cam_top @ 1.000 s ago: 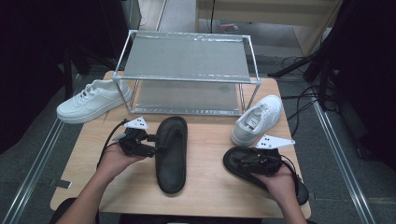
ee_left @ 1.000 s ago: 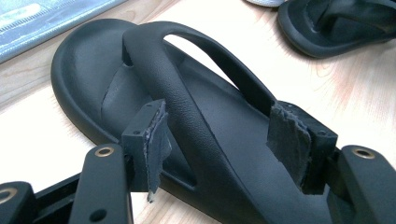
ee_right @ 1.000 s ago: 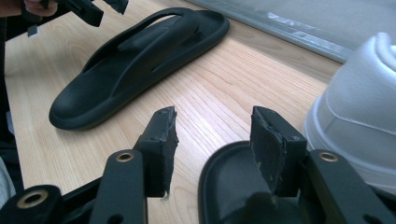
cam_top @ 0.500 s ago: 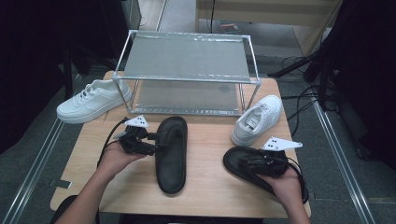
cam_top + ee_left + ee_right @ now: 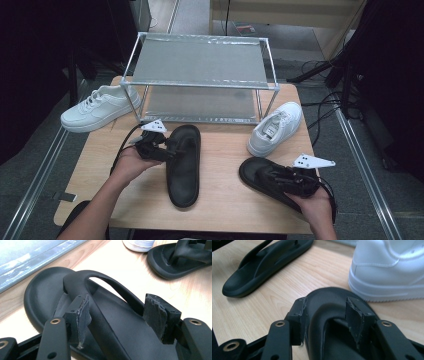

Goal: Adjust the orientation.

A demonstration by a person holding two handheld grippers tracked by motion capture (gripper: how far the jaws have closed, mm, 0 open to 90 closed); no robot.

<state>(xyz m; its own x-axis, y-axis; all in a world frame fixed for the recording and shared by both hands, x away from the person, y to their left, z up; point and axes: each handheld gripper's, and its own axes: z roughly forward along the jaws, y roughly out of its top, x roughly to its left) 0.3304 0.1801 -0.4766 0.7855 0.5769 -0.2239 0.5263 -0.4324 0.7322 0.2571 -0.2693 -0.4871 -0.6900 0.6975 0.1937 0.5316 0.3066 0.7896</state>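
Observation:
Two black sandals lie on the wooden table (image 5: 225, 205). The left sandal (image 5: 184, 170) points away from me. My left gripper (image 5: 170, 150) (image 5: 117, 312) comes at it from the left, open, its jaws on either side of the arched strap (image 5: 110, 285); the right pad stands apart from it. The right sandal (image 5: 255, 172) (image 5: 327, 297) lies at the front right. My right gripper (image 5: 272, 177) (image 5: 325, 312) straddles its strap. Its jaws have just been closing, with the strap between them and the pads close against its sides, with no firm grip to be seen.
A metal two-shelf rack (image 5: 200, 65) stands at the back of the table. One white sneaker (image 5: 95, 107) sits at the rack's left, partly past the table edge. The other white sneaker (image 5: 277, 127) (image 5: 392, 270) stands just behind the right sandal.
My right hand and gripper have slid a little to the right and nearer along the right sandal, which stayed put. The left gripper and its sandal have not moved.

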